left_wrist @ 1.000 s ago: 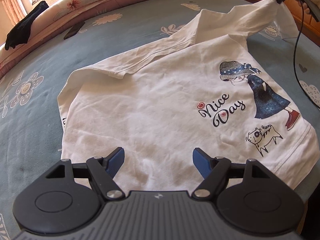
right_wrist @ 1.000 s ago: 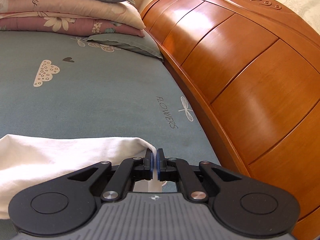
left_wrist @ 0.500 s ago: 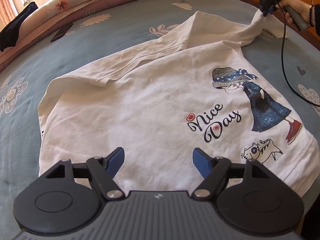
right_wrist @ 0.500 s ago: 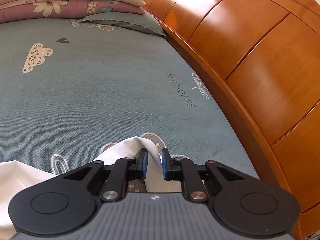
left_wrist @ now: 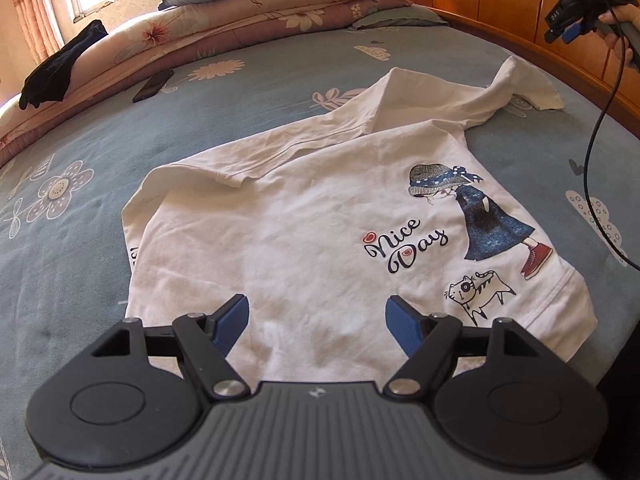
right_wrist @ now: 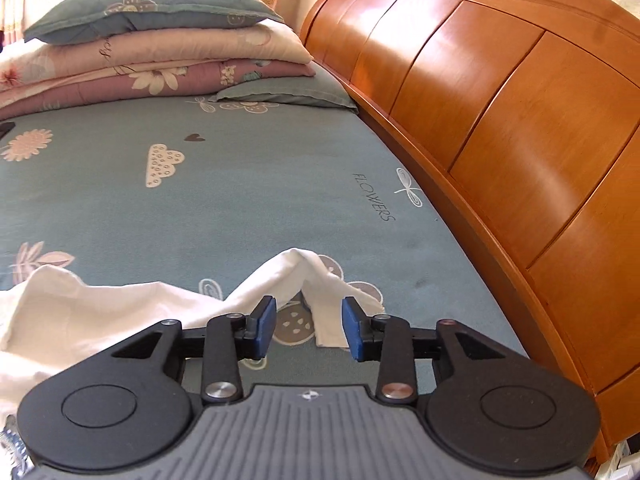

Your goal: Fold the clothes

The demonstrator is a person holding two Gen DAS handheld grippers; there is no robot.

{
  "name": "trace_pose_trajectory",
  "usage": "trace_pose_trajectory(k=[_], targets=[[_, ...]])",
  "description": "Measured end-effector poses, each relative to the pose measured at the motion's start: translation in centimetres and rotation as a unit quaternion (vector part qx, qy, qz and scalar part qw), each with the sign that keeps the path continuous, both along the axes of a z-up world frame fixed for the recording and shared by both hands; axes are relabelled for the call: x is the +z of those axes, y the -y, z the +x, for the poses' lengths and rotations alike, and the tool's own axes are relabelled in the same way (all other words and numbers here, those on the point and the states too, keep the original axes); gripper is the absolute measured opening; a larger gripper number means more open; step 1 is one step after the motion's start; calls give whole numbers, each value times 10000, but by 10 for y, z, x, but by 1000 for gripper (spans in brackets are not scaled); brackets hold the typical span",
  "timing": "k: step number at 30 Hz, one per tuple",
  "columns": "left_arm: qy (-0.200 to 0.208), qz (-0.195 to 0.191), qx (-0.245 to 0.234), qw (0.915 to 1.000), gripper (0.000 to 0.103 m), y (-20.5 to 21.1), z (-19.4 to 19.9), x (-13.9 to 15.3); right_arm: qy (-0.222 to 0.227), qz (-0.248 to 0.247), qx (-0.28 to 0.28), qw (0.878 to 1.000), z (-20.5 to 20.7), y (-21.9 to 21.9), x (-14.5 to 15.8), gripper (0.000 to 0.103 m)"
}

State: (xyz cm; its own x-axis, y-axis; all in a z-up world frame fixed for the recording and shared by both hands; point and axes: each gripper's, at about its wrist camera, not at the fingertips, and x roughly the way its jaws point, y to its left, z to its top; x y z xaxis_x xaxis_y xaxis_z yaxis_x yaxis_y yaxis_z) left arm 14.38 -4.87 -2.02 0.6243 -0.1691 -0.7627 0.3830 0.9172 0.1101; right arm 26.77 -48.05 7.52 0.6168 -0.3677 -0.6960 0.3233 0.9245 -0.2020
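Note:
A white T-shirt with a "Nice Day" print and a cartoon girl and cat lies spread on the blue bedsheet. My left gripper hovers open over its near hem, nothing between the fingers. The shirt's far sleeve lies loose near the headboard; in the right wrist view that sleeve forms a small tent on the sheet. My right gripper stands open just above and behind it, holding nothing. In the left wrist view the right gripper is raised at the upper right, held by a hand.
A stack of folded quilts and pillows lines the far side. The wooden headboard runs along the right. A dark garment and a black phone lie at the far left. A cable hangs from the right gripper.
My right gripper opened and let go of the sleeve, then rose away; the sleeve dropped onto the sheet. The left gripper stayed open over the hem.

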Motion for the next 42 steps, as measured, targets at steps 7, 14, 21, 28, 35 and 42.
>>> trace_pose_trajectory(k=[7,14,21,28,35,42], targets=[[159,2,-59,9999,79,-8,-36,10,331,266,801,9959,-90,-54,51,41],[405,26,-224,9989,79,-9,-62,23,498,1116,1347,9833,-150,-91,78,47],[451,94,-387,9982,79,-5,-83,23,173,1830,1778,9667,-173,-139,40,51],[416,201,-501,9977,80,1,-94,15,-184,2585,1582,9528,-188,-160,-45,60],[415,341,-609,9967,80,24,-99,-4,380,2419,1376,9598,-218,-158,-112,73],[375,512,-738,9953,80,50,-104,-25,1207,2588,1514,9463,-237,-148,-152,79]])
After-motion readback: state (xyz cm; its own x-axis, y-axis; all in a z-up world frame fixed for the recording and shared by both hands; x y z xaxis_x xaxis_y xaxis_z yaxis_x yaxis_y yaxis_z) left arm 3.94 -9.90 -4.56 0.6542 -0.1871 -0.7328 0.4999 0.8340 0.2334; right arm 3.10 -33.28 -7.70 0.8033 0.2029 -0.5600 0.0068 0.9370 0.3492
